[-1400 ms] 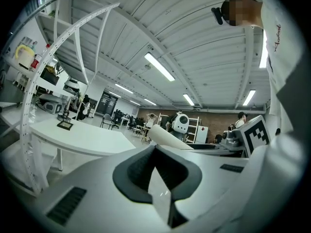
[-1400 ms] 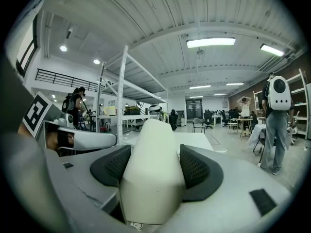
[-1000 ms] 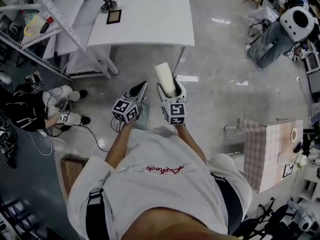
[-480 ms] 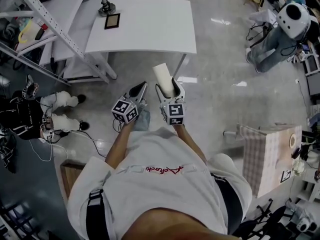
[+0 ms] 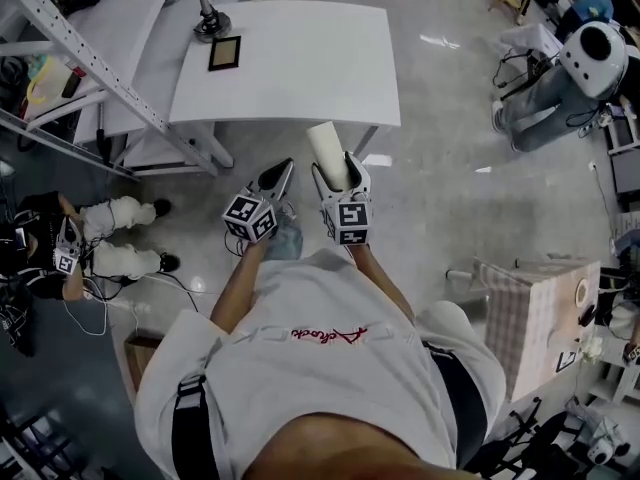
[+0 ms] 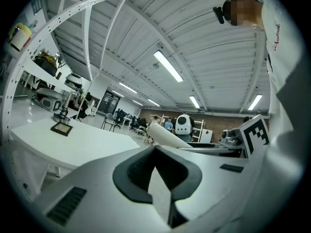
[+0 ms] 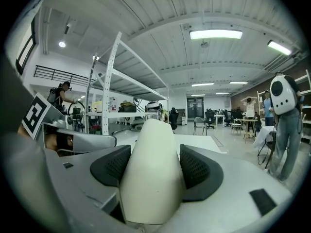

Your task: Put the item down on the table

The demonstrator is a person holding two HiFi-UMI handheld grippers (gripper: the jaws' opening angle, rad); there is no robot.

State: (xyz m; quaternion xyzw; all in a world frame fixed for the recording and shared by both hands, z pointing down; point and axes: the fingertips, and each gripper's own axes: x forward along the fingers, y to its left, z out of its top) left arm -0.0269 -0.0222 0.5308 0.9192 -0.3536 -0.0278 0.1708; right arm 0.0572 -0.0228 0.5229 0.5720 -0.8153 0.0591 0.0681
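A cream-white roll [image 5: 328, 151] stands up out of my right gripper [image 5: 338, 172], whose jaws are shut on its lower part; in the right gripper view the roll [image 7: 149, 174] fills the space between the dark pads [image 7: 198, 170]. Beside it on the left, my left gripper [image 5: 277, 179] is shut and holds nothing. In the left gripper view the left gripper [image 6: 155, 151] points at the white table [image 6: 73, 142], and the roll [image 6: 167, 136] shows to its right. Both grippers hang over the floor, short of the white table [image 5: 300, 63].
A small dark frame [image 5: 224, 52] and a desk stand [image 5: 210, 16] sit at the table's far left. A metal rack [image 5: 95, 63] runs along the left. One person sits on the floor [image 5: 90, 253]. Another stands at the upper right [image 5: 565, 73]. A checked-cloth stand [image 5: 535, 308] is at the right.
The white table has drawn slightly nearer and more central in the head view. Both grippers keep their pose, the roll still gripped. The seated person has slid lower in the frame.
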